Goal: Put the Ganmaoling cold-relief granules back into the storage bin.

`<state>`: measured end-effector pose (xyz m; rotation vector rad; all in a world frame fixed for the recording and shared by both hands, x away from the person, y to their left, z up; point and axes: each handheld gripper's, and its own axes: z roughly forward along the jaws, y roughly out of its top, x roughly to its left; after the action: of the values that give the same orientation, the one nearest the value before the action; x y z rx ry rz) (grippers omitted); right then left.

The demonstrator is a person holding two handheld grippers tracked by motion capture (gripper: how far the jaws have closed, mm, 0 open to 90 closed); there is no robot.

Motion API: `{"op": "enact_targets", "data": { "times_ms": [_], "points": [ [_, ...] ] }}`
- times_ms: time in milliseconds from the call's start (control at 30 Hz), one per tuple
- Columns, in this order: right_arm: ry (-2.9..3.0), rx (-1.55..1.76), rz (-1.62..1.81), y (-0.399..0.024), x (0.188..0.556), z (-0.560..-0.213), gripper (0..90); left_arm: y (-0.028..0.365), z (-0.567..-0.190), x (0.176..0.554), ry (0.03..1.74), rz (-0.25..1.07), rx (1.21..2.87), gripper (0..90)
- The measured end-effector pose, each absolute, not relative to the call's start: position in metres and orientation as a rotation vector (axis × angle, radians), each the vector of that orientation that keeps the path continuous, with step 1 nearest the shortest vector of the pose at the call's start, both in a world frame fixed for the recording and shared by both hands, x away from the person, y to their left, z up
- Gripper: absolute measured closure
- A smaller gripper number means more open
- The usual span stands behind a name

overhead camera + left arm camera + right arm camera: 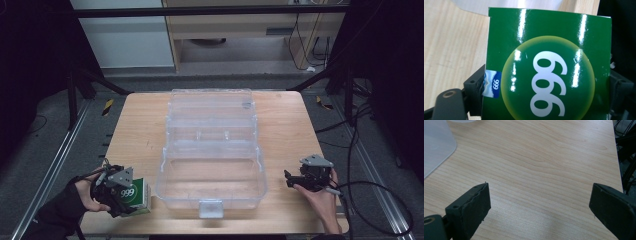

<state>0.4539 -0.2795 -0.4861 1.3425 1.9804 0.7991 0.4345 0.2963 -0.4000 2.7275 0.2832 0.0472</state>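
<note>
So at this point the step in hand looked like the pick-up: the left gripper [121, 192] had its two black jaws clamped on the glossy green cardboard box with the white "999" print [135, 196], at the front-left corner of the light wooden table [292, 125]. In the left gripper view the box [549, 67] sat squarely between the jaws, one pad pressed against each side edge, with the printed face turned straight at the camera (it had a little blue-and-white sticker on its left edge). I couldn't tell whether the box was off the table or just resting on it, since its bottom was hidden.

My guess is the box was headed for the big clear plastic storage case with its lid folded open [210, 175], which stood just beside the box, to its right in the high view. If so, the next move called for carrying the box up over the near wall of the case and across, keeping the grip firm because that glossy card looked slippery, then lowering it inside before letting go.

The right gripper [292, 181] was parked on the table on the far side of the case, jaws spread wide with nothing between them, just bare wood in the right gripper view.
</note>
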Motion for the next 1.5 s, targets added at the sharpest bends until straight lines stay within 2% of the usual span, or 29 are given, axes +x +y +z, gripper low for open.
{"op": "enact_targets", "data": {
  "times_ms": [667, 1500],
  "points": [
    [1.980, 1.341, 0.801, -0.280, 0.454, -0.486, 4.0, 0.291, -0.344, 0.431, 0.243, 0.132, 2.725, 14.3],
    [1.984, 1.336, 0.790, -0.280, 0.454, -0.487, 3.9, 0.264, -0.317, 0.445, 0.212, 0.151, 2.713, 14.4]
  ]
}}
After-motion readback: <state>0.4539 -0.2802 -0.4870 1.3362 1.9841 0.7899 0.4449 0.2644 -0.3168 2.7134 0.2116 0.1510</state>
